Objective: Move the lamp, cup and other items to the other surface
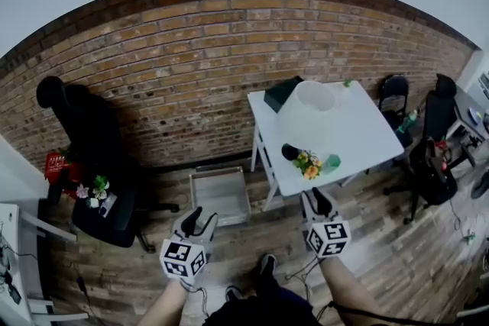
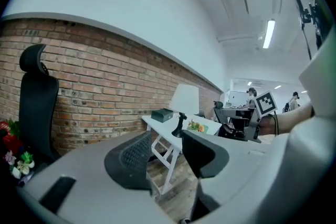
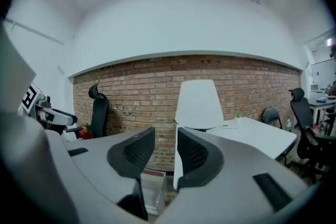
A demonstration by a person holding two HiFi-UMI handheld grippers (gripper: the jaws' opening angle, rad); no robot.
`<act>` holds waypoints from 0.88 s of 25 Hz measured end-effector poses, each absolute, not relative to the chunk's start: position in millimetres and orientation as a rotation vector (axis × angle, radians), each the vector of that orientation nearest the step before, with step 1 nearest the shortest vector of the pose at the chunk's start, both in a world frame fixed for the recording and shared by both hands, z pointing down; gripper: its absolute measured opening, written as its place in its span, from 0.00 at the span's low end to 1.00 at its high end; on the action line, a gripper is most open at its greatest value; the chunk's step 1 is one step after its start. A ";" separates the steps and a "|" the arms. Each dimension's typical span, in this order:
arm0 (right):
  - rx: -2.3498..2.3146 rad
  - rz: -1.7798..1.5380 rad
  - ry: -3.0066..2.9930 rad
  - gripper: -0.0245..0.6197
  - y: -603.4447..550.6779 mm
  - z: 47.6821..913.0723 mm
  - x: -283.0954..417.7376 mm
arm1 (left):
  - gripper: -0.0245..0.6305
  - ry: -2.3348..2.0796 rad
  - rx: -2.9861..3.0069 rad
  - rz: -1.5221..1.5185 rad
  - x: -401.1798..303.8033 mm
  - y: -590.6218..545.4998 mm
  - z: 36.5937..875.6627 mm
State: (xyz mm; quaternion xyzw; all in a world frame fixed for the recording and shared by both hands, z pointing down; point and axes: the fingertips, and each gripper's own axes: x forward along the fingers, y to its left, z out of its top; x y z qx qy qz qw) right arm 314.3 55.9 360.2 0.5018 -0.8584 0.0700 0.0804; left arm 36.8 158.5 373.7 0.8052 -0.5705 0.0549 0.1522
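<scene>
Near, left gripper (image 1: 197,219) and right gripper (image 1: 317,200), jaws narrowly apart, empty; farther right, white lamp (image 1: 309,118) on table (image 1: 370,137).

The lamp (image 1: 309,112) has a tall white cone shade, a thin dark stem and a black round base. It stands upright with its base close to the near left corner of the white table (image 1: 367,137). A dark green box (image 1: 281,93) lies flat at the far left corner, behind the lamp. The flower bunch (image 1: 308,164), yellow and orange blooms with green leaves, is at the near edge, just right of the lamp base. The teal cup (image 1: 331,162), probably a cup but small and blurry, is just beside the flowers on their right. A small green plant (image 1: 348,82) stands upright at the far edge.
</scene>
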 end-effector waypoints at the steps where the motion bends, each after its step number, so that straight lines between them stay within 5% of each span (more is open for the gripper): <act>1: 1.509 0.184 -2.590 0.25 63.0 345.2 309.3 | 0.31 -1.638 2.337 0.157 34.2 159.7 363.3; 12: 1.493 -0.054 -2.685 0.22 123.5 232.0 256.9 | 0.28 -1.698 2.538 0.011 26.6 176.7 245.2; 22: 1.403 -0.141 -2.769 0.05 141.1 205.1 242.2 | 0.27 -1.748 2.518 -0.062 50.2 193.6 218.3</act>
